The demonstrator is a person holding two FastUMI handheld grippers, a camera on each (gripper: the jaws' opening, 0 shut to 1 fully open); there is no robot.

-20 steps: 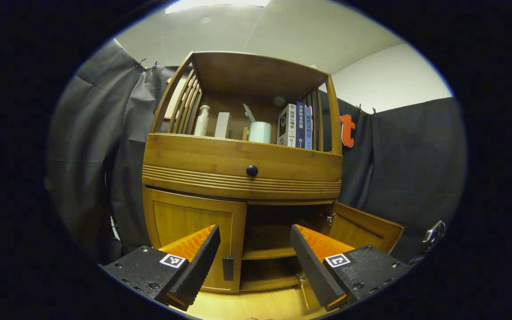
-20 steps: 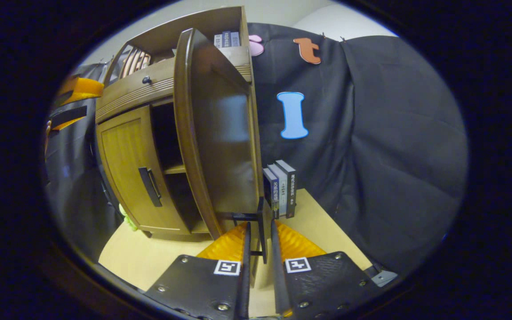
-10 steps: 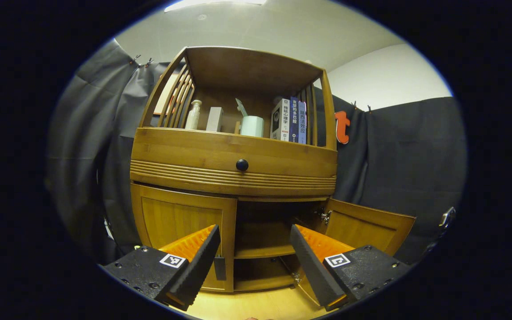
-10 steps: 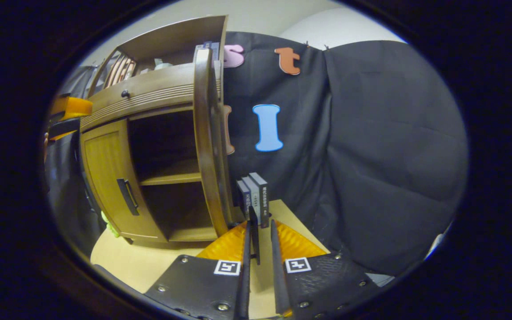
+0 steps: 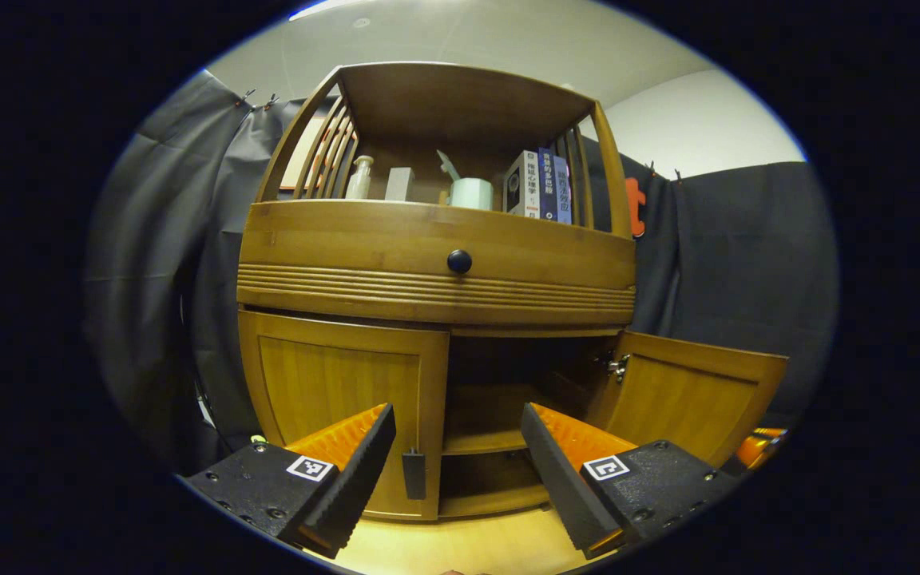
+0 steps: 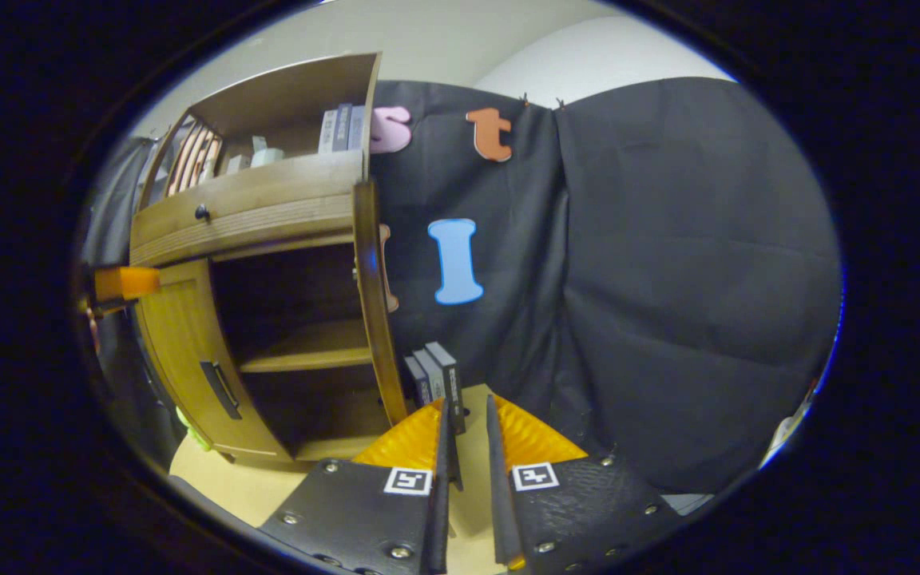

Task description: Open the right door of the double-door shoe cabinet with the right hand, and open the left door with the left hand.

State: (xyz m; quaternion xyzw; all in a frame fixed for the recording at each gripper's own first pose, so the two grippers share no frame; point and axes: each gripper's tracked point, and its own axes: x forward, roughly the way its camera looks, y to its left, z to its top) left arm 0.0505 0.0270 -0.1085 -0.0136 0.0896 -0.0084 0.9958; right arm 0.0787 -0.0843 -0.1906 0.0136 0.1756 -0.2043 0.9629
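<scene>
The wooden shoe cabinet (image 5: 436, 271) fills the left gripper view. Its left door (image 5: 332, 391) is closed, with a dark handle (image 5: 413, 473) near its inner edge. My left gripper (image 5: 458, 419) is open a short way in front of that handle, touching nothing. The right door (image 5: 691, 399) stands wide open, baring two inner shelves. In the right gripper view that door (image 6: 370, 303) appears edge-on. Its dark handle (image 6: 454, 447) stands between the fingers of my right gripper (image 6: 468, 403), which is shut on it.
Three books (image 6: 432, 375) stand on the tabletop just behind the open right door. The drawer above has a round knob (image 5: 458, 261). The top shelf holds a bottle (image 5: 360, 177) and books (image 5: 540, 184). Black cloth walls close in on both sides.
The right door has swung further open, with my right gripper moving along with its handle. My left gripper has come a little nearer the cabinet. The left door has not moved.
</scene>
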